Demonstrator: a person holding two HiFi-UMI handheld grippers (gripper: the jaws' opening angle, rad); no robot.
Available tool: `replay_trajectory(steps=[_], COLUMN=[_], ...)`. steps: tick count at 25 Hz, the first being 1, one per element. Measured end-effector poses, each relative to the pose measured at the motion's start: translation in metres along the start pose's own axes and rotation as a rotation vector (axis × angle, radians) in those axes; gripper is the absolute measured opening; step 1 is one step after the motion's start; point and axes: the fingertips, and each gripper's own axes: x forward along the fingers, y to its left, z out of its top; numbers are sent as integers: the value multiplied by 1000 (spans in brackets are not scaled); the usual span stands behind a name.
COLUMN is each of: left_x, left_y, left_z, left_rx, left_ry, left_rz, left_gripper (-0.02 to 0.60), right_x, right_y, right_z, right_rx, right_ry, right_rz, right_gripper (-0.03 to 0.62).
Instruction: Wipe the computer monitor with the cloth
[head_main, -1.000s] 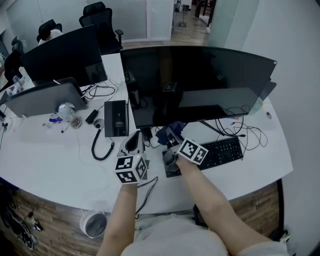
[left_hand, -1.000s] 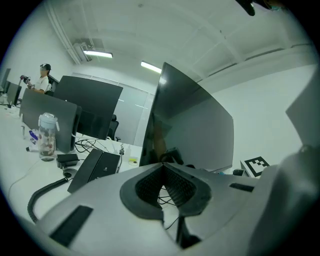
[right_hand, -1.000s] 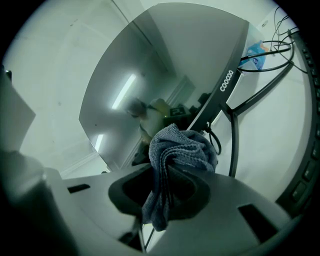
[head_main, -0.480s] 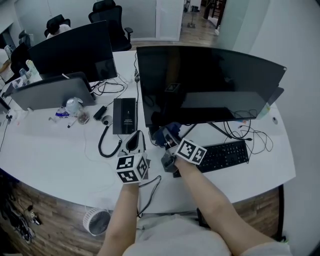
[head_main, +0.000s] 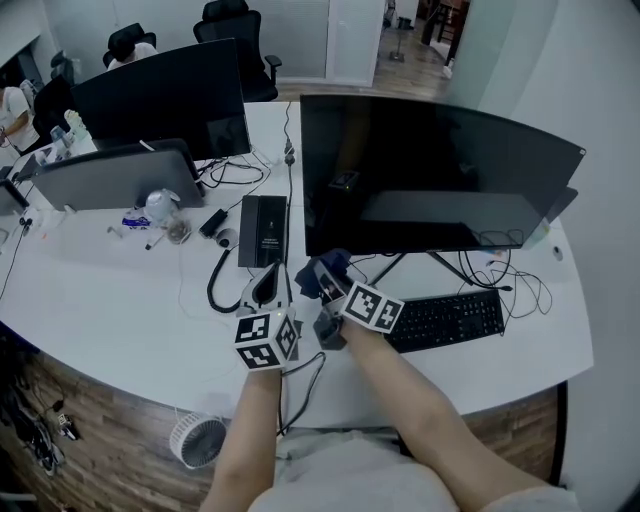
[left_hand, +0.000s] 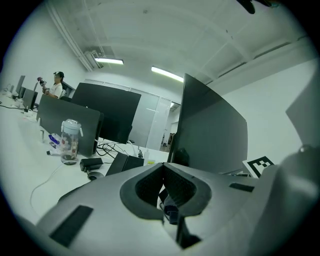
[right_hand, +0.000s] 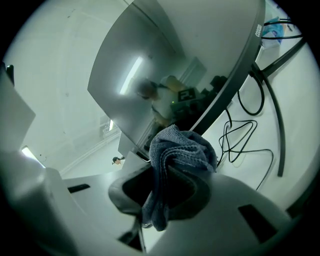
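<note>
right claw (head_main: 328, 285) clamped on cloth (right_hand: 175, 150), slid left off keyboard (head_main: 445, 318) since a sec ago, cloth now right by near-left corner of monitor (head_main: 440, 175), so guessing wipe starts there. left claw (head_main: 268, 290) pinched shut, empty

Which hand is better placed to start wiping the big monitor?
Right. The right tool grips the blue cloth just below the monitor; the left tool is shut on nothing.
</note>
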Motion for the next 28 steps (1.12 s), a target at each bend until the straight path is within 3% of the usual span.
replay_trajectory(steps=[18,23,28], left_x=[-21,-23,-24], left_y=[34,38,43], left_z=[8,11,11], left_rx=[-5,-9,-12], left_ry=[-27,-33,-37], left_rz=[82,94,106], left_gripper=[8,8,9], right_x=[38,44,47], right_y=[52,63,60], right_z=[-51,-58,-43], right_rx=[-53,-130,-78], right_ry=[143,198,142], right_rz=[130,168,145], right_gripper=[67,67,66])
